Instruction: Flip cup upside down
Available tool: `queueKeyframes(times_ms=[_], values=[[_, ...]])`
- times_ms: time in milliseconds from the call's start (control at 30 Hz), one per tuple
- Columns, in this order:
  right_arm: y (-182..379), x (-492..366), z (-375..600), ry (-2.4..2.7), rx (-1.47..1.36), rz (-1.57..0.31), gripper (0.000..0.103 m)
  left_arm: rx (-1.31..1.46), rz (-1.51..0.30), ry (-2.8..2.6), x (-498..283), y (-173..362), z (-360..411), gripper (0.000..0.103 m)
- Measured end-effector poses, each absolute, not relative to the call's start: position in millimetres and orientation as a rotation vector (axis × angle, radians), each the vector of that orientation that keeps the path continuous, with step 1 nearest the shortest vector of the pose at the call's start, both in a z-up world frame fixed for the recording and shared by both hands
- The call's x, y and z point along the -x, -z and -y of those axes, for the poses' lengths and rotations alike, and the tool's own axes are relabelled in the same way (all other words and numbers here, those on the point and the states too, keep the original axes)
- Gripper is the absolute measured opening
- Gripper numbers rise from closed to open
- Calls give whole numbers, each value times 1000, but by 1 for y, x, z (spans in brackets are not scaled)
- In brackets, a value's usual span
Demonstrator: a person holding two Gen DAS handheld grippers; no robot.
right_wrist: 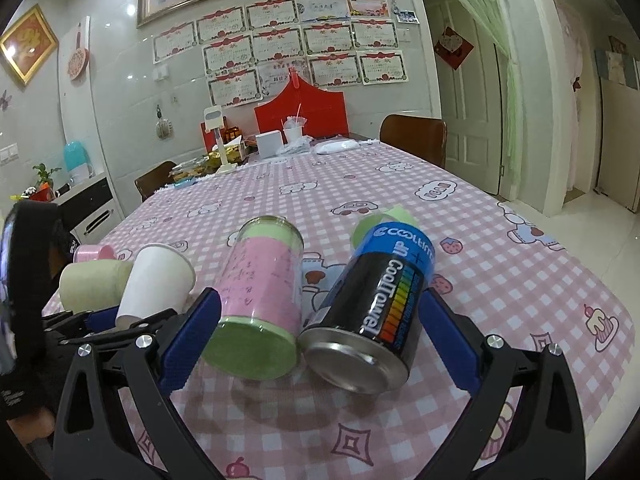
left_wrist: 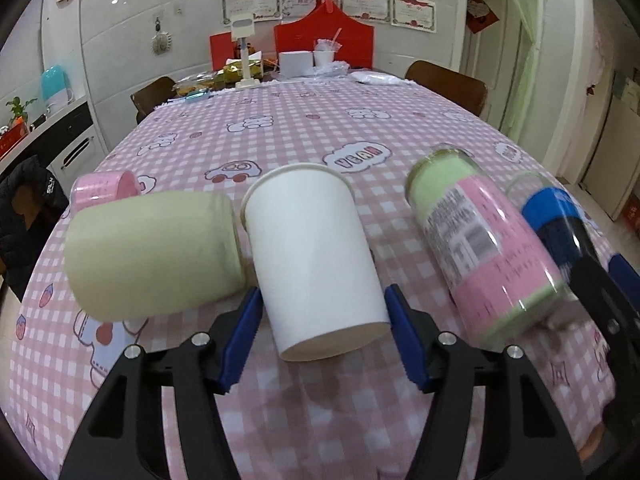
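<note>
A white paper cup [left_wrist: 316,260] is held between the blue pads of my left gripper [left_wrist: 320,332], tilted with its mouth facing away and its base toward the camera, lifted above the pink checked tablecloth [left_wrist: 280,128]. It also shows in the right wrist view [right_wrist: 156,284], at the left, with the left gripper around it. My right gripper [right_wrist: 316,340] is open; a clear pink and green canister [right_wrist: 260,300] and a black and blue can [right_wrist: 372,312] lie between its fingers, neither gripped.
A pale green jar [left_wrist: 152,252] and a pink lid [left_wrist: 106,190] lie left of the cup. The pink and green canister [left_wrist: 480,248] and the black and blue can [left_wrist: 560,224] lie to its right. Boxes, a cup and a lamp crowd the far table end [left_wrist: 280,64]. Chairs [left_wrist: 448,84] stand around.
</note>
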State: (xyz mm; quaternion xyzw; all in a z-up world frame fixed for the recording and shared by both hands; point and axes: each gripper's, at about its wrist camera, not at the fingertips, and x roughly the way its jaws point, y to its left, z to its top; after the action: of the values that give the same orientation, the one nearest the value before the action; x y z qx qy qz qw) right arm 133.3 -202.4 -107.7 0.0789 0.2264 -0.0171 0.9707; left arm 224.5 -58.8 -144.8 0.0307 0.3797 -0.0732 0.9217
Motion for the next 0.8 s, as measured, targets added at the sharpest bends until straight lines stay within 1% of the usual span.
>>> queueKeyframes(times_ms=[267,500,800], values=[[106,-118,189,56,-102,-462,95,-127,-776,250,-180,148,55,63],[104,-100,170,74,-39,-472,95,-126,-768,339,-144,148,41,62],[97,-86,150,86,18,-458,95,-110,-759,396,-121,150,24,62]])
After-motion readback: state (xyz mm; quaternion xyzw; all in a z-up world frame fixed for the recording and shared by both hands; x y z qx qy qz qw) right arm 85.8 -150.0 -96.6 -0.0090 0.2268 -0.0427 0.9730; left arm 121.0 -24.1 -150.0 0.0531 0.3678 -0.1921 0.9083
